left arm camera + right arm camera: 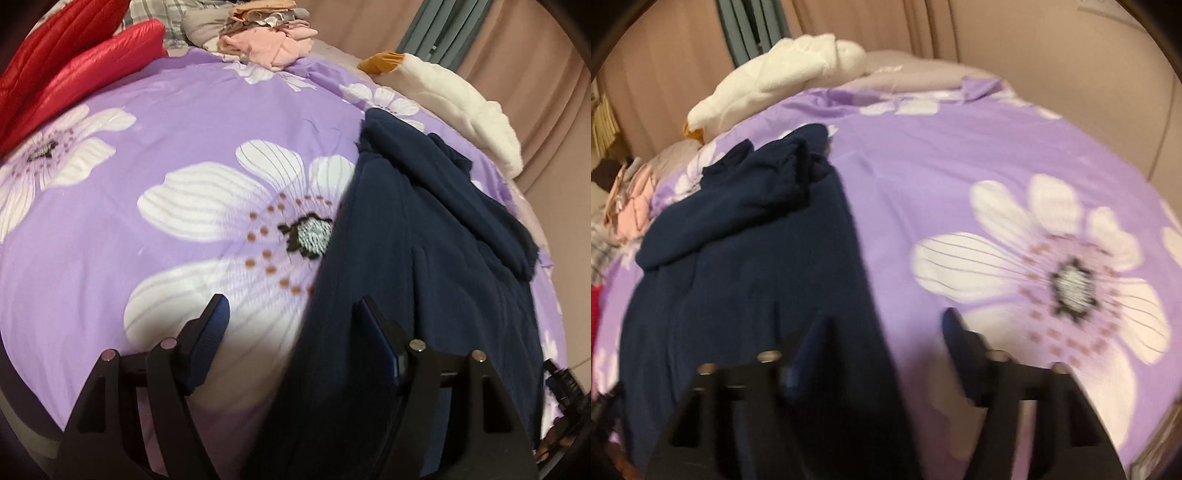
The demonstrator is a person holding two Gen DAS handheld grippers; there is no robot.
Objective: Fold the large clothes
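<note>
A dark navy fleece garment (424, 258) lies as a long strip on a purple flowered bedcover (147, 229), with a folded flap at its far end. My left gripper (291, 314) is open, hovering over the garment's near left edge; its right finger is above the cloth and its left finger above the cover. In the right wrist view the same garment (750, 266) lies at left. My right gripper (886, 328) is open over the garment's near right edge, its left finger above the cloth. Neither holds anything.
A red puffer jacket (55, 77) lies at the far left. A pile of pink and patterned clothes (269, 40) sits at the far end. A white plush toy (454, 103) lies along the far right edge, also in the right wrist view (775, 81). Beige curtains (1034, 55) hang behind.
</note>
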